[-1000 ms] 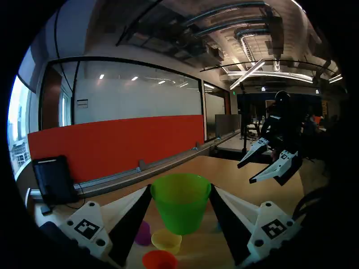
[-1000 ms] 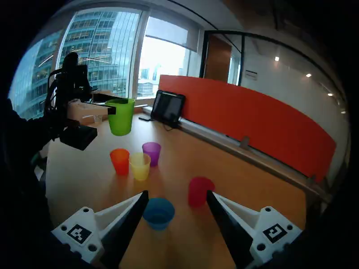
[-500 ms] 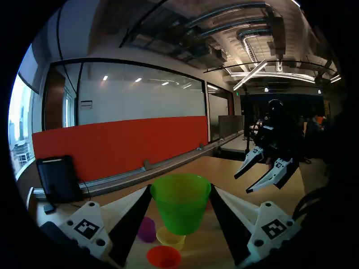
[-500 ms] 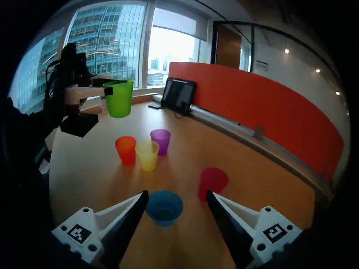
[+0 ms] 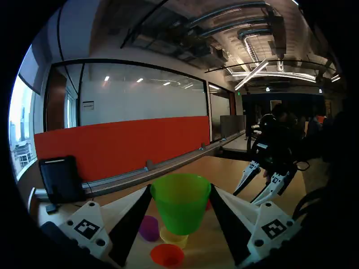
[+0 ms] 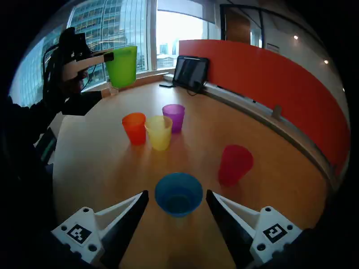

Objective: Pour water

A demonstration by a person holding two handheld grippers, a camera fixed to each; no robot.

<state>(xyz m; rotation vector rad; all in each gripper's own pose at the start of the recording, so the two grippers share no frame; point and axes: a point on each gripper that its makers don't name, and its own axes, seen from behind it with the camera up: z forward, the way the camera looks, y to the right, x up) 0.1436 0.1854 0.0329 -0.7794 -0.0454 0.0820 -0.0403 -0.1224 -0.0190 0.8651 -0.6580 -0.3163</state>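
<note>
Green cup (image 5: 181,210): lifted clear of the desk (image 6: 103,157) and held upright. We judge it the pouring vessel, kept level so nothing spills early.
Left tongs (image 5: 179,188): closed on that cup's two flanks, just below the rim.
Blue cup (image 6: 178,195): stands on the desk, apart from the rest and open side up. It is probably the receiver.
Right tongs (image 6: 177,193): spread wide and holding nothing. The tips sit either side of that cup with no contact we can see (a steadying hold seems the likely aim).
Other cups: orange cup (image 6: 135,127), yellow cup (image 6: 159,132) and purple cup (image 6: 173,117) are bunched close, with the red cup (image 6: 234,163) alone.
Hidden: we cannot see inside the lifted cup, so we cannot tell whether it holds water. In the left gripper view it covers most of the yellow cup.
</note>
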